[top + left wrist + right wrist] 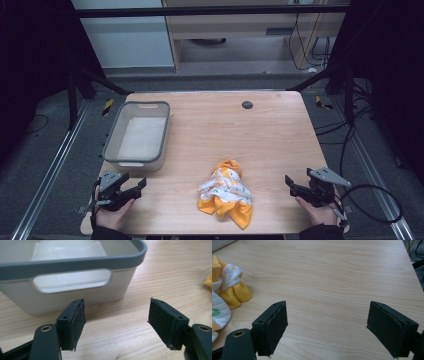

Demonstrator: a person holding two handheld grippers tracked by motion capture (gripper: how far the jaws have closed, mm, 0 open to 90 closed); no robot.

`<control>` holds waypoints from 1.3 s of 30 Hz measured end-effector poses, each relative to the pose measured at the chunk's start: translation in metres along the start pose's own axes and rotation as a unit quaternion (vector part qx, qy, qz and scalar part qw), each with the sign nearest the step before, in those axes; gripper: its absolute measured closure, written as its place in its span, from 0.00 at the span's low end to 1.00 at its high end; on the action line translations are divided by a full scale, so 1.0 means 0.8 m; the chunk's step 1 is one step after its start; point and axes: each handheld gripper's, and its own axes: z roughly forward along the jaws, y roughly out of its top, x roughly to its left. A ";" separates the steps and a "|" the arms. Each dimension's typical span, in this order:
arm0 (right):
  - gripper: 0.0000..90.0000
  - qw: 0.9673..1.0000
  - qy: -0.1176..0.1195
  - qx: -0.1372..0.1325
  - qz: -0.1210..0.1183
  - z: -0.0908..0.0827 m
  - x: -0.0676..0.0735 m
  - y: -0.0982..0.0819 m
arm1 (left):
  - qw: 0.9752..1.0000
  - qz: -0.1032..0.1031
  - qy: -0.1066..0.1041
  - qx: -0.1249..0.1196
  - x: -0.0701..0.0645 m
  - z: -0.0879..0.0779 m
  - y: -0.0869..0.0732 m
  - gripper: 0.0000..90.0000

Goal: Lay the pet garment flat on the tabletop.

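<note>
Now, near to far:
L gripper [134, 188]: near-left table [210, 125] edge, jaws apart, nothing btwn, aimed at bin.
R gripper [291, 184]: near-right edge, jaws apart, nothing btwn.
Cloth [226, 193]: crumpled yellow/white, near edge, btwn both grippers, touching neither.
Bin [136, 161]: grey-rimmed, white inside, far-left, just beyond L gripper.

Two black handheld grippers, dark sleeves

The left gripper [131, 186] and right gripper [296, 186] carry grey three-cornered plates, screwed black pads, brass-ringed holes and trailing black cables.
</note>
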 end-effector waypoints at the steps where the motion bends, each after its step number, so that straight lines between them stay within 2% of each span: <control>1: 0.18 1.000 0.001 0.001 0.000 0.000 0.000 0.000 | 1.000 0.001 -0.006 0.000 -0.003 -0.001 0.001 0.33; 6: 0.19 1.000 0.010 -0.002 -0.002 0.000 0.007 0.001 | 0.999 0.012 -0.032 0.008 -0.015 0.000 0.001 0.38; 10: 0.20 0.999 0.034 -0.002 0.005 -0.001 0.015 0.005 | 0.999 0.023 -0.044 0.002 -0.023 -0.004 0.005 0.42; 12: 0.21 0.999 0.043 -0.002 -0.003 -0.001 0.021 0.007 | 0.998 0.025 -0.052 -0.001 -0.027 -0.005 0.008 0.43; 17: 0.24 0.998 0.068 -0.003 -0.016 -0.003 0.032 0.013 | 0.997 0.029 -0.064 0.009 -0.036 -0.001 0.008 0.45; 18: 0.25 0.997 0.074 -0.003 -0.021 -0.003 0.035 0.015 | 0.997 0.036 -0.069 0.009 -0.040 -0.001 0.010 0.45; 25: 0.31 0.996 0.086 -0.010 -0.029 -0.003 0.039 0.026 | 0.996 0.044 -0.079 0.000 -0.048 0.002 0.023 0.48; 26: 0.34 0.995 0.095 -0.013 -0.027 -0.003 0.040 0.031 | 0.995 0.050 -0.084 0.001 -0.052 0.004 0.027 0.48; 32: 0.40 0.993 0.112 -0.013 -0.038 -0.002 0.047 0.044 | 0.993 0.074 -0.095 -0.005 -0.065 0.007 0.042 0.50; 39: 0.46 0.990 0.133 -0.023 -0.047 0.001 0.058 0.068 | 0.991 0.083 -0.100 -0.016 -0.078 0.014 0.062 0.50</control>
